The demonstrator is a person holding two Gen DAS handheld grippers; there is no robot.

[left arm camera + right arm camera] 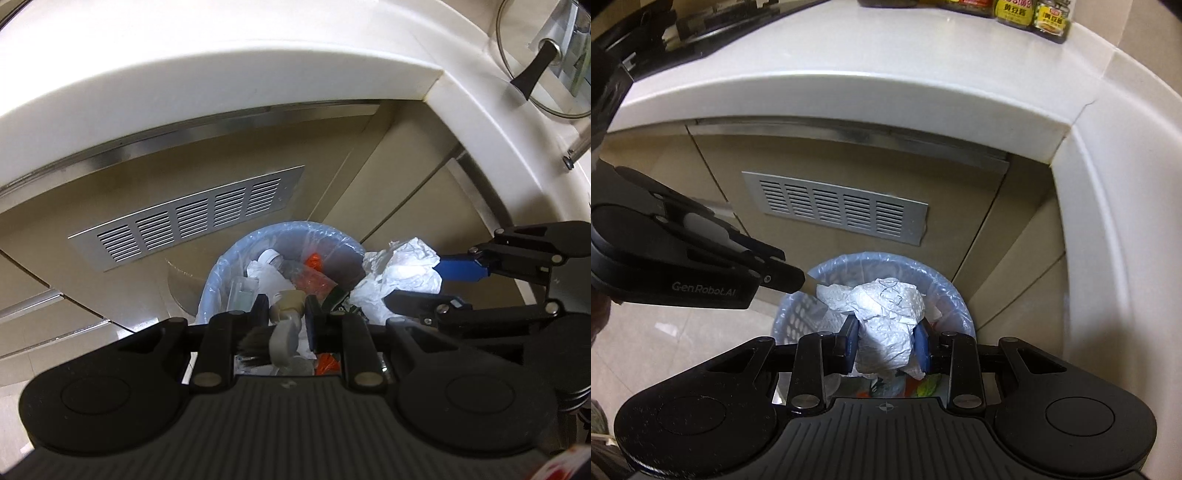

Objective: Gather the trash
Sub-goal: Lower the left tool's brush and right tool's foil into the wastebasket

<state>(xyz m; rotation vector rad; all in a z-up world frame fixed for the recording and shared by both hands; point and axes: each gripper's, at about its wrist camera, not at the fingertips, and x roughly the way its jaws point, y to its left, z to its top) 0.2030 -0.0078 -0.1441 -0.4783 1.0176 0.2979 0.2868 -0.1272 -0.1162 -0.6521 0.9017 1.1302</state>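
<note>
A round bin with a blue liner (pixel 221 266) stands on the floor in front of the cabinet. It holds a clear bottle (pixel 273 260), orange wrappers (pixel 314 263) and other scraps. My left gripper (pixel 286 314) hovers over the bin, shut on a small brush (pixel 286 334) that has a beige and grey handle and dark bristles. My right gripper (pixel 886 343) hangs over the same bin (pixel 955 299), shut on a crumpled white wrapper (pixel 886 314). That wrapper (pixel 402 267) and the right gripper (pixel 432 284) also show at the right of the left wrist view. The left gripper (pixel 790 280) reaches in from the left of the right wrist view.
A beige cabinet with a metal vent grille (pixel 184 218) stands behind the bin, under a white L-shaped countertop (pixel 849 85). A glass pot lid (pixel 543 59) lies on the counter, and sauce jars (pixel 1030 14) line its far edge. Pale floor tiles (pixel 683 339) lie left of the bin.
</note>
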